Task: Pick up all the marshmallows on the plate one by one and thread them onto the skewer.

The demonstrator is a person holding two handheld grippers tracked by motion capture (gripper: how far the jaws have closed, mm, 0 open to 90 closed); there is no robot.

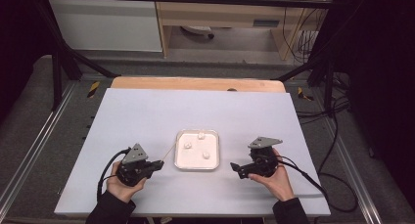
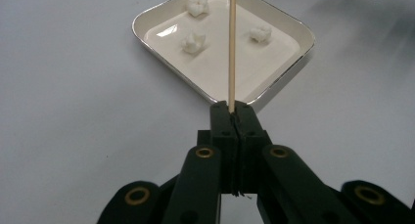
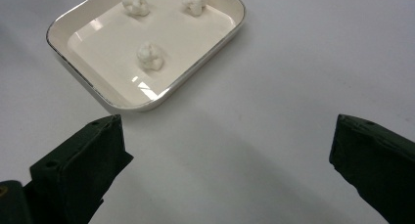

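- Wooden skewer, thin and pale, is clamped between the fingers of the left gripper; in the left gripper view it rises straight toward 12 o'clock, crossing above the white tray.
- White tray sits near the middle of the pale surface, between the two grippers in the high view, and holds three small white lumps, well apart from one another.
- Nearest lump lies just at 10 o'clock of the skewer line in the left gripper view; a second lump lies at 2 o'clock of it, and the third lump sits toward the far corner.
- Right gripper rests at 3 o'clock of the tray with its fingers wide apart and nothing between them.
- Judging by the layout, the step is to spear a lump: swing the tip a touch toward 10 o'clock, tilt it down onto the lump's centre, and push slowly.
- Keeping the clamp firm should stop the skewer sliding back; the free gripper could steady the tray rim if it skids.
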